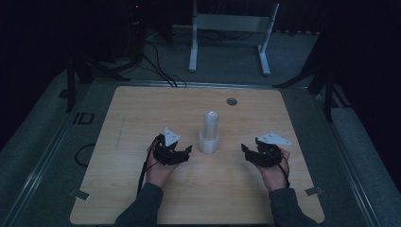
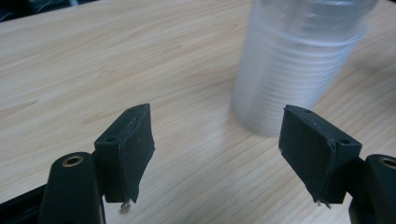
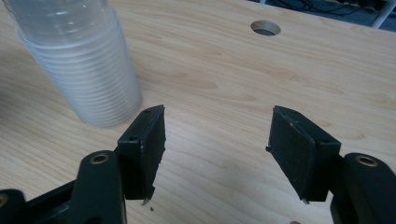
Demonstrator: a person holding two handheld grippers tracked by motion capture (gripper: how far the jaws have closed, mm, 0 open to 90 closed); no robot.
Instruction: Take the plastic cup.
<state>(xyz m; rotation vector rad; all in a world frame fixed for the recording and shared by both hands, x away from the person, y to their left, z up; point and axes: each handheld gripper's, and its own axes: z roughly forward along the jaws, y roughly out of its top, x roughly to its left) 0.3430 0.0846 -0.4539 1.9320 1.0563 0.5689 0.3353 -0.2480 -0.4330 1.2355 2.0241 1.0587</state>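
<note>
A stack of clear plastic cups stands upside down near the middle of the wooden table. My left gripper sits just left of the stack, jaws apart with nothing between them. The left gripper view has the cup stack ahead and to the right of the gripper. My right gripper is to the right of the stack, also open and holding nothing. From the right gripper view, the cup stack stands ahead and left of the gripper.
A round cable hole lies in the table behind the cups, and it shows as a hole in the right gripper view. A white metal stand and cables are on the floor beyond the table. The room around is dark.
</note>
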